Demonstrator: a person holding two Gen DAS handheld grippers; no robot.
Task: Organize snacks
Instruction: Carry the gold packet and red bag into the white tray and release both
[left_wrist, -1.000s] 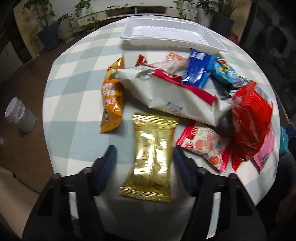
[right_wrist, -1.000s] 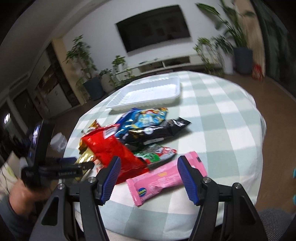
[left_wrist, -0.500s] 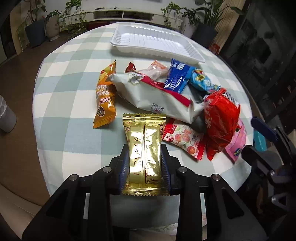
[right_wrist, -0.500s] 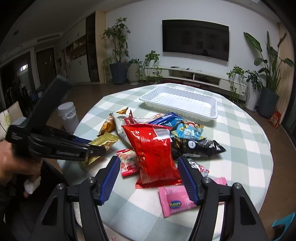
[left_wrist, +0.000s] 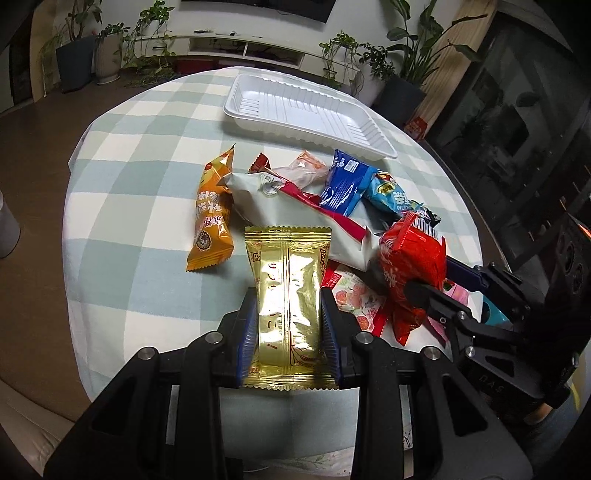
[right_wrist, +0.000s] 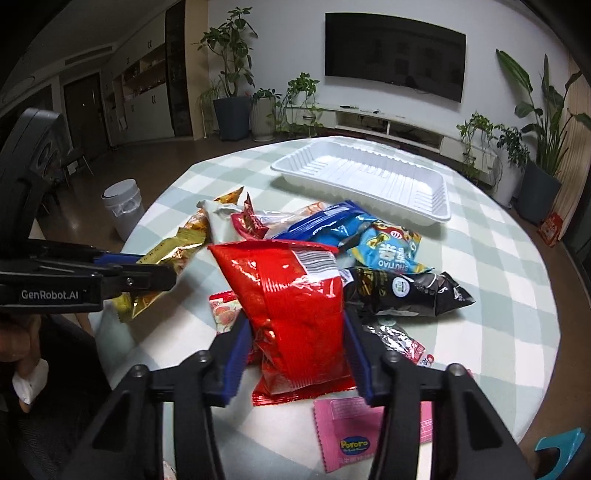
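gold packet (left_wrist: 287, 299) pinched in left fingers (left_wrist: 246, 334), red bag (right_wrist: 291, 306) seemingly squeezed between right fingers (right_wrist: 236, 354), heap around.

"GenRobot.AI" on left gripper (right_wrist: 155, 277) (white print); "Pororo" on pink packet (right_wrist: 354, 434)

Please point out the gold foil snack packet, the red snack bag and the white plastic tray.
gold foil snack packet (left_wrist: 288, 295), left wrist view, middle.
red snack bag (right_wrist: 291, 306), right wrist view, front face.
white plastic tray (left_wrist: 373, 147), left wrist view, near rim.

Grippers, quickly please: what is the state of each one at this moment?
Left gripper: closed on the gold packet.
Right gripper: closed on the red bag.
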